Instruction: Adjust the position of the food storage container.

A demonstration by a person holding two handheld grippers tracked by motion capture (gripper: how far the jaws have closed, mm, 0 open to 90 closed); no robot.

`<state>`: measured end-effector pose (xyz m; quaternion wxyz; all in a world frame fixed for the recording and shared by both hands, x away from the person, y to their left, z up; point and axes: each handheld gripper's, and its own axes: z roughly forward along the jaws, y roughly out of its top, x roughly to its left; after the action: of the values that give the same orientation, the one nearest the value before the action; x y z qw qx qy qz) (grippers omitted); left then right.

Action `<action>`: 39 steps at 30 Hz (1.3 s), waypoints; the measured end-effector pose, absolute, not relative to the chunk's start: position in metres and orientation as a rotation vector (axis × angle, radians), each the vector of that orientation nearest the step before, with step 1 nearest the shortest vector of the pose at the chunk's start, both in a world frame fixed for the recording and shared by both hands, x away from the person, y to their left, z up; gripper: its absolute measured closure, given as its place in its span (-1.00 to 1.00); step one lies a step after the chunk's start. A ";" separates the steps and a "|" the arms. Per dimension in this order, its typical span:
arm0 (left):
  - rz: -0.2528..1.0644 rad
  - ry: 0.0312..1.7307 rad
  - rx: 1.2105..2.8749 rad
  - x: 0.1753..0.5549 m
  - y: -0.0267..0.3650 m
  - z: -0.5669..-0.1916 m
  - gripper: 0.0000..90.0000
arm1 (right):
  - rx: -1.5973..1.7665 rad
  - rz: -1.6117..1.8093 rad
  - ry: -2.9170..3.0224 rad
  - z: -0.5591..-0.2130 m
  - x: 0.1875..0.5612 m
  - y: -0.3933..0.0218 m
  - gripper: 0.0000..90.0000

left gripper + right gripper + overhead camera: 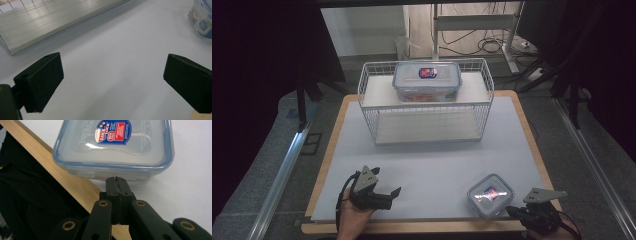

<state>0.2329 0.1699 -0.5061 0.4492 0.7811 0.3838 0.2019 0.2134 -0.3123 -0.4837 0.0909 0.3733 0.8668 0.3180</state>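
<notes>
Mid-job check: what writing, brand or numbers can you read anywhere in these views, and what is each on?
"LOCK & LOCK": brand on the blue and red sticker on the lid of the small container in front of the shut right gripper.
"BPA FREE": on the same sticker, partly legible; the red panel's small print is too small to read.
Sticker on the large container in the wire basket: too small to read.

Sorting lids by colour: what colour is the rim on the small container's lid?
Blue, around a clear small container lid; right gripper view shows it best.
</notes>
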 end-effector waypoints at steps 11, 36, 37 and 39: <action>0.501 0.946 1.938 0.233 0.169 -0.506 -0.93 | 1.078 0.903 2.607 -0.488 0.228 -0.295 0.99; 0.482 0.973 1.950 0.236 0.169 -0.508 -0.92 | 1.157 0.900 2.516 -0.489 0.257 -0.305 0.99; 0.482 0.973 1.952 0.236 0.168 -0.508 -0.92 | 1.191 0.912 2.497 -0.488 0.262 -0.308 0.99; 0.483 0.973 1.957 0.236 0.168 -0.509 -0.92 | 1.211 0.922 2.465 -0.489 0.277 -0.308 0.99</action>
<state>0.2356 0.1675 -0.5087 0.4363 0.7867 0.3912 0.1940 0.2771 -0.3079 -0.4890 0.1221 0.4151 0.8444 0.3159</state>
